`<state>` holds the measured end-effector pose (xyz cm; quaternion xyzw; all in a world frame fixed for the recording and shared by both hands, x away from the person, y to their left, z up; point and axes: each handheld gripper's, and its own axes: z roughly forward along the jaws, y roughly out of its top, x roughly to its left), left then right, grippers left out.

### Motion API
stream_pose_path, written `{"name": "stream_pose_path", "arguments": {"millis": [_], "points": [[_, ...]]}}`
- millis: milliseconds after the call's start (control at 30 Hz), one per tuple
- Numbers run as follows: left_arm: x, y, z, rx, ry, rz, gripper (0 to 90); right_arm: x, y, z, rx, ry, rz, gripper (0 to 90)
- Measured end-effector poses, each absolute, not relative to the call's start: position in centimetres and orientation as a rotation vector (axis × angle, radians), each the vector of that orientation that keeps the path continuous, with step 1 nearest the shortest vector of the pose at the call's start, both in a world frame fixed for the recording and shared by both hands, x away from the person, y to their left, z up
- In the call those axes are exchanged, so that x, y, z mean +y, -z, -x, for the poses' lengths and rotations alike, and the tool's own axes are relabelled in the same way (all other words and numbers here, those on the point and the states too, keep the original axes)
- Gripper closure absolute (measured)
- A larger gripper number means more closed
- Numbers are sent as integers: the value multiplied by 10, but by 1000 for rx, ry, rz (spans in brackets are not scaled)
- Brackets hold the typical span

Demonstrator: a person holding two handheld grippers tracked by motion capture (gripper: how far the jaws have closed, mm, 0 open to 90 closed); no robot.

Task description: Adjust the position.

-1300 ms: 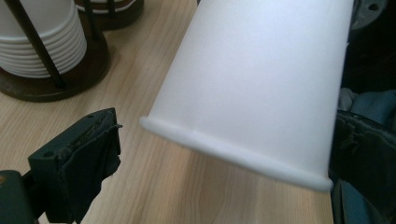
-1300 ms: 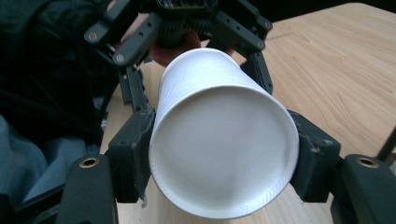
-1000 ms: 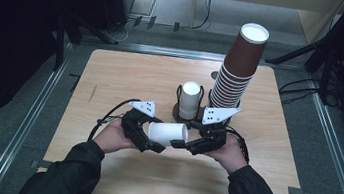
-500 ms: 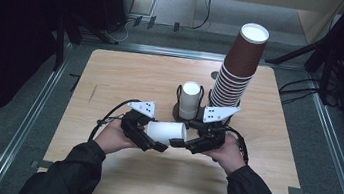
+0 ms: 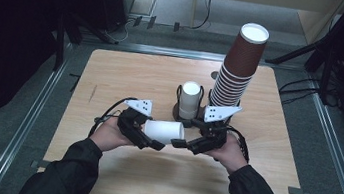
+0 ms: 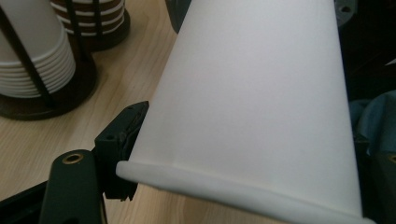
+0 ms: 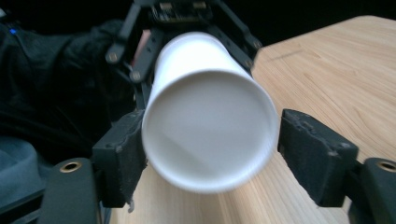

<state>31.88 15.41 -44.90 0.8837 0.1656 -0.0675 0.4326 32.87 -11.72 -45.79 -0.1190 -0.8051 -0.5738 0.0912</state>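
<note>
— Near the middle of the table [image 5: 128, 71], toward the near edge: white cup [image 5: 164, 131], on its side, lifted clear of the wood, slung between both tools. Rim end left, base end right.

— Left gripper [image 5: 151, 133]?

— Clamped on the white cup close to the rim. Jaws just been closing, cup between them. From the left gripper view: one black pad pressed flat against the cup wall just above the rolled rim; other pad hidden behind the cup.

— And the right gripper [image 5: 180, 134]?

— Released. Jaws just been opening, cup base between them. From the right gripper view: round base facing the lens, one pad touching or nearly touching its edge, other pad standing clearly apart, bare wood showing in the gap. No squeeze on the cup from that side.

— Hands?

— One behind each tool, forearms in dark sleeves coming in from the near edge.

— Anything else on the table?

— Just beyond the grippers, a stack of white cups [image 5: 190, 99] upright in a black holder [image 5: 178, 110]. Right of that and touching or nearly so, a tall stack of brown cups [image 5: 236, 70], leaning slightly right, white inside showing at the top. Both stacks apart from the held cup.
</note>
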Motion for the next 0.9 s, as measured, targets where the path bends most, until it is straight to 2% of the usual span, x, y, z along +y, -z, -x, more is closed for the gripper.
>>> {"name": "stream_pose_path", "arguments": {"millis": [433, 900], "points": [[164, 439, -322, 442, 89, -2316, 241, -113, 470, -328, -2621, 1467, 369, 244], [149, 441, -321, 446, 34, -2522, 240, -106, 480, -326, -2752, 1307, 339, 244]]}}
